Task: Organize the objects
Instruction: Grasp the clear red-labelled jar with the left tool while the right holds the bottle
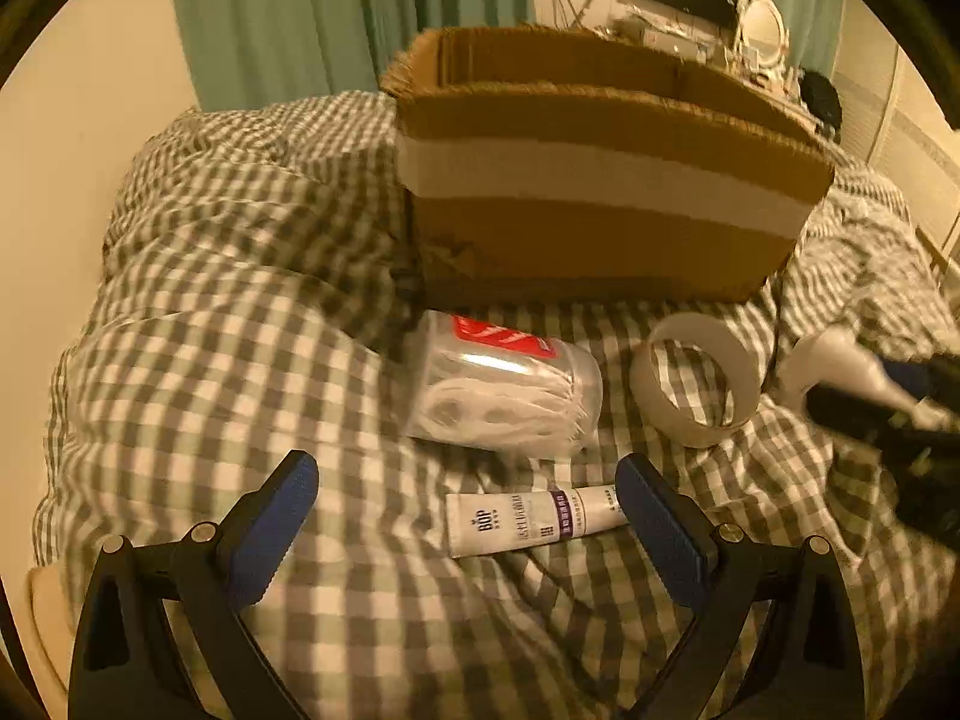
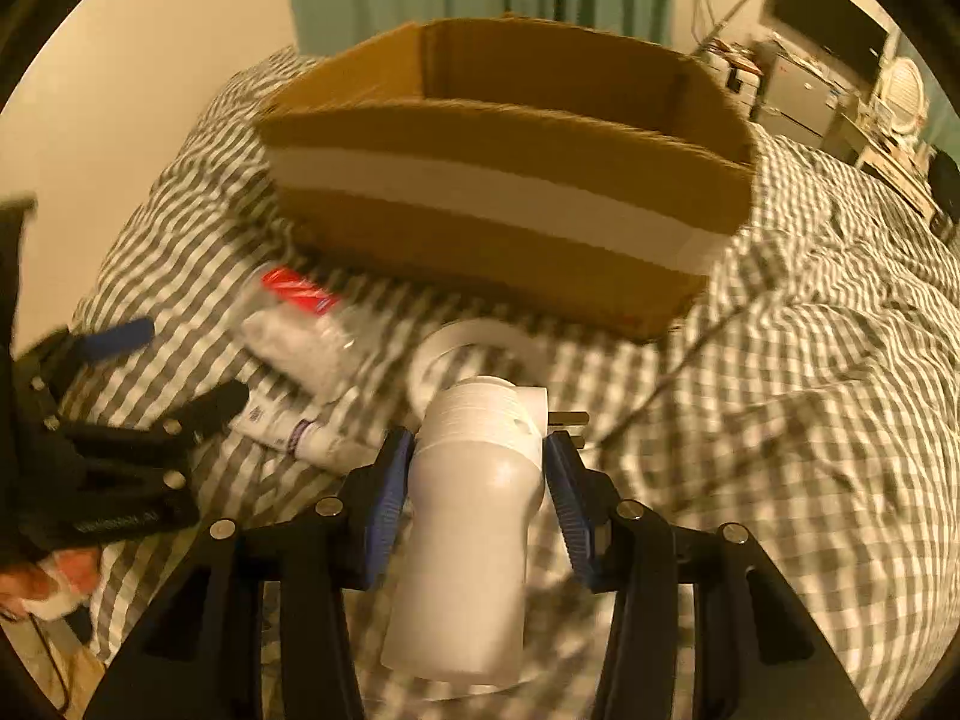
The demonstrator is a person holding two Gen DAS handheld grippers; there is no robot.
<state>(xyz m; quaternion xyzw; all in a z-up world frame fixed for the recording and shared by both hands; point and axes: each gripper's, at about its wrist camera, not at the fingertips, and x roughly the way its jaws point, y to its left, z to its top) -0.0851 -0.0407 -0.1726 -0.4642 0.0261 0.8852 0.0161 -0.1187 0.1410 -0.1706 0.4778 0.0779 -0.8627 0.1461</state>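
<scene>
Now your right gripper (image 2: 478, 462) is clamped on the white plastic plug-in device (image 2: 474, 516), so carry it forward over the open brown cardboard box (image 2: 510, 180) ahead, while your left gripper (image 1: 467, 501) waits wide open, empty, above the white tube (image 1: 528, 519).

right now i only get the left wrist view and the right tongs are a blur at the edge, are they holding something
Observer: Yes, the right tongs are shut on a white plastic item, clamped from both sides.
Operator: is it a bottle
Observer: Hard to say; it has a ridged top, and metal prongs stick out on its right.
Operator: which way is it pointing
Observer: Its ridged end points at the tape roll, with the cardboard box beyond.
</scene>
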